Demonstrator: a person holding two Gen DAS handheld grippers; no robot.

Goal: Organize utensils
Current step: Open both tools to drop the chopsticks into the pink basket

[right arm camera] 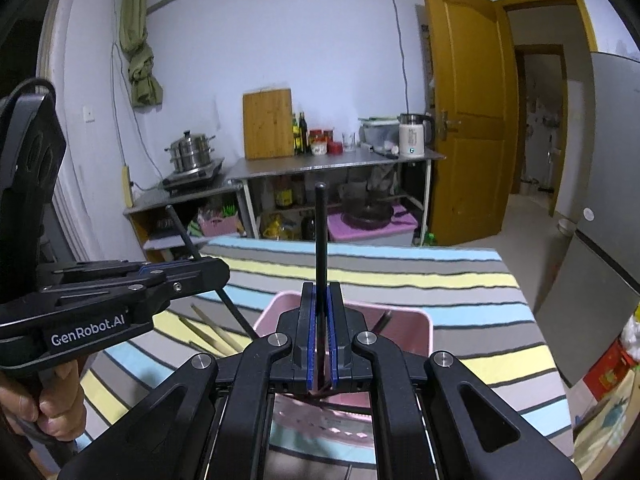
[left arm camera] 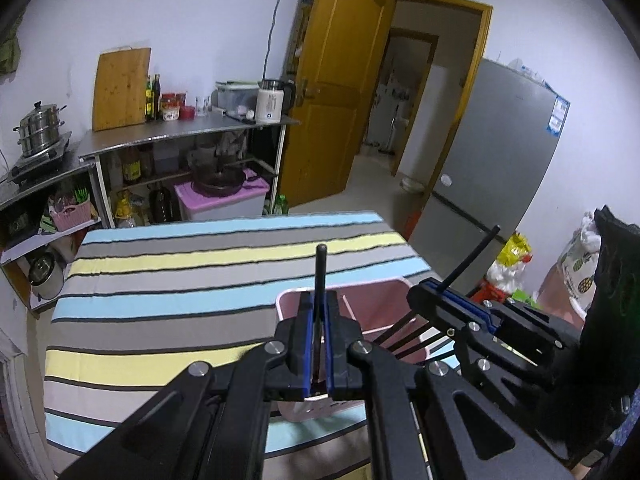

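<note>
Fingers on both grippers are pressed together, each pinching one black chopstick: the left gripper holds its left chopstick upright between the blue pads, and the right gripper clamps the right chopstick the same way, its top standing up against the far shelves. From where I sit, both sticks hang over the pink basket, which rests on the striped bench near its front edge. From the left camera I see the right gripper beside mine, its chopstick slanting up to the right, and several dark sticks lying slanted inside the basket, so I judge that some of the sorting is done. On the right camera two pale chopsticks lie on the cloth just left of the basket, outside it, partly hidden under the left gripper; those are not yet put away. A dark stick leans inside the basket on that side too. My reading: the task is somewhere past its start, two black sticks are in hand and seem about to go into the basket, and at least the pale pair remains to be collected afterwards. Whether more utensils lie below the cameras' view I cannot tell
</note>
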